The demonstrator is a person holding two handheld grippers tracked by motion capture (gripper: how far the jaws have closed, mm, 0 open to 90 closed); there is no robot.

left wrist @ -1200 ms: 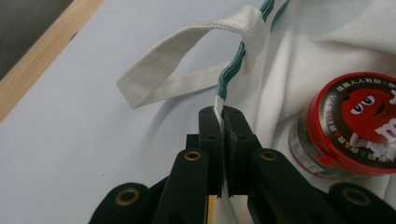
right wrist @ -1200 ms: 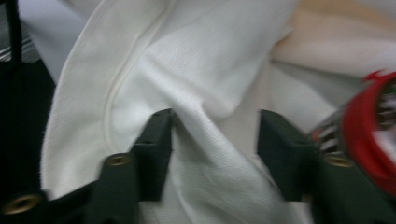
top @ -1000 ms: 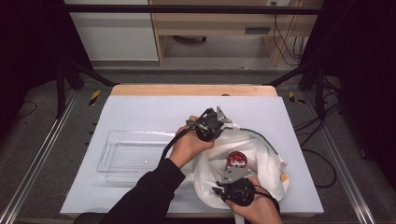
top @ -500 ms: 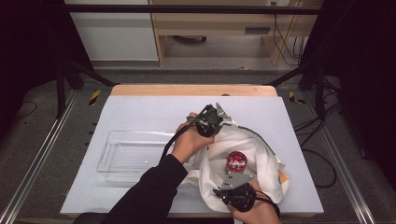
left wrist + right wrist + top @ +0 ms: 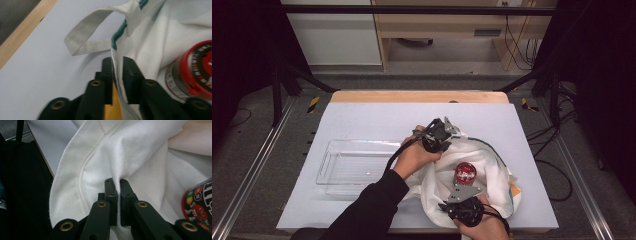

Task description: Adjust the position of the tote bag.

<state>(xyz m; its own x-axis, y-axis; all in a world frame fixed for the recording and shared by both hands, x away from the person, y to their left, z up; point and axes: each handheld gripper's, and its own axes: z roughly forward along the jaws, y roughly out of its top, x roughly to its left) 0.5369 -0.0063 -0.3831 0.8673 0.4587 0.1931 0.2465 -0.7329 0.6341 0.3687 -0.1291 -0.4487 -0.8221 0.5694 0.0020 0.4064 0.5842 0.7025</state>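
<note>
Item: white cloth tote bag (image 5: 492, 170) with green-trimmed mouth, lying crumpled on the worktop (image 5: 362, 120), held at two edges.

Right gripper (image 5: 115, 182): we note its jaws pinched tight on a fold of the bag's near rim, cloth pressed flat between them.

Left gripper (image 5: 117, 62): jaws have just been opening; the green-edged hem stands in the gap, loose against one jaw, no longer pinched. We judge this a release or a re-grip of the far rim.

Contents: red-lidded candy tin (image 5: 465, 172), lying inside the open mouth, beside the left jaws and ahead of the right.

Strap (image 5: 85, 37): loops just beyond the left jaws.

Clear plastic tray (image 5: 357, 162): well apart, empty, beyond the left hand (image 5: 414, 157).
</note>
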